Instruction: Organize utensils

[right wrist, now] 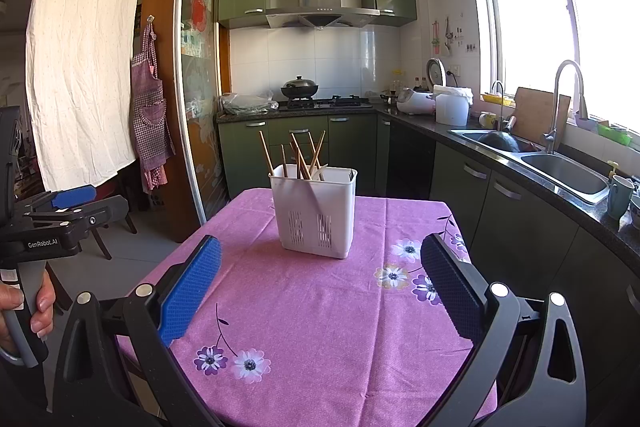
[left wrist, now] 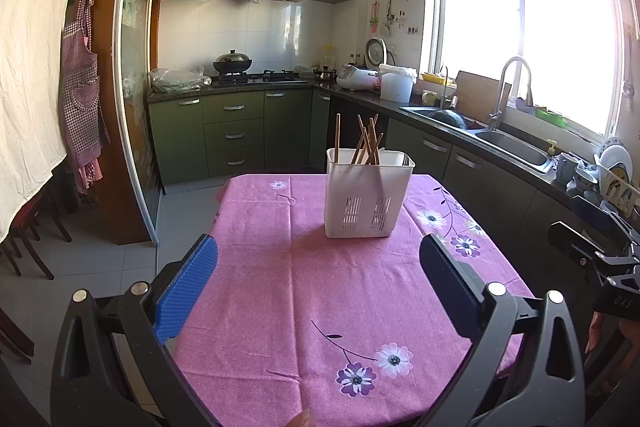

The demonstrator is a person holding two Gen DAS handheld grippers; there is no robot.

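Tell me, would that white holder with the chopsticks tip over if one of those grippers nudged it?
Possibly. The white utensil holder stands tall on a narrow base and looks like thin slotted plastic, so it is probably light. The chopsticks lean loosely above its rim and would likely rattle or shift. The pink tablecloth under it may grip the base, favouring tipping over sliding.

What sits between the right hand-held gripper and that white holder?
Only bare pink tablecloth lies between the right hand-held gripper and the holder; the right wrist view shows it.
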